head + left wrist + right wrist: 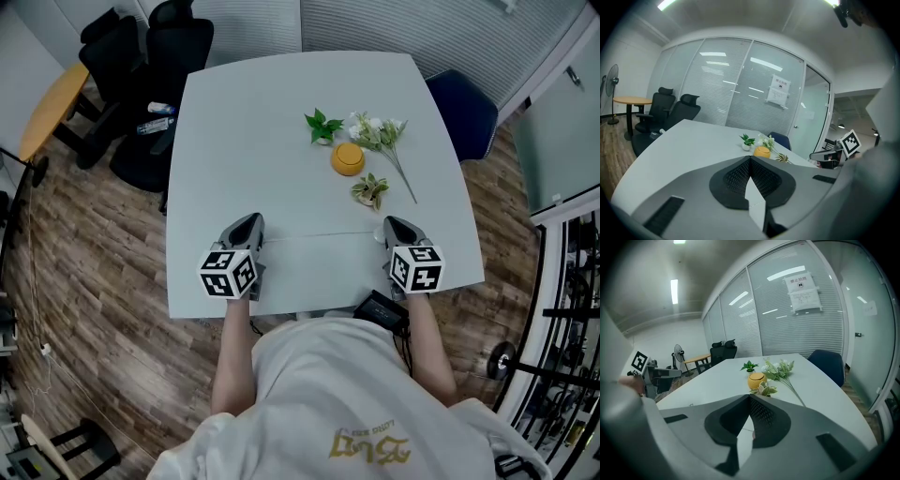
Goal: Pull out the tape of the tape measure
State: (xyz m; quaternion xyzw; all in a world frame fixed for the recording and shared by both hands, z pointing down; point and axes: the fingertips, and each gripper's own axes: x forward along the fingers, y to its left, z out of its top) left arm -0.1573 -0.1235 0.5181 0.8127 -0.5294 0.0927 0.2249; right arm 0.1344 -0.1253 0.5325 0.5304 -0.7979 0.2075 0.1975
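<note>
Left gripper (246,225) and right gripper (397,228) — pressed together, empty — are sitting short of the yellow tape measure (348,158). Likely light, slick; pinch the tab.

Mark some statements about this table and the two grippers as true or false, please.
1. The left gripper is shut, with nothing between its jaws. True.
2. The right gripper holds the yellow tape measure. False: the right gripper is shut and empty, and the round yellow tape measure lies on the table, apart from both grippers.
3. The white flower spray lies close to the tape measure. True.
4. The small green plant stands between the two grippers. False: the small green plant stands beyond the tape measure, farther from the person.
5. Black office chairs stand by the table's far left corner. True.
</note>
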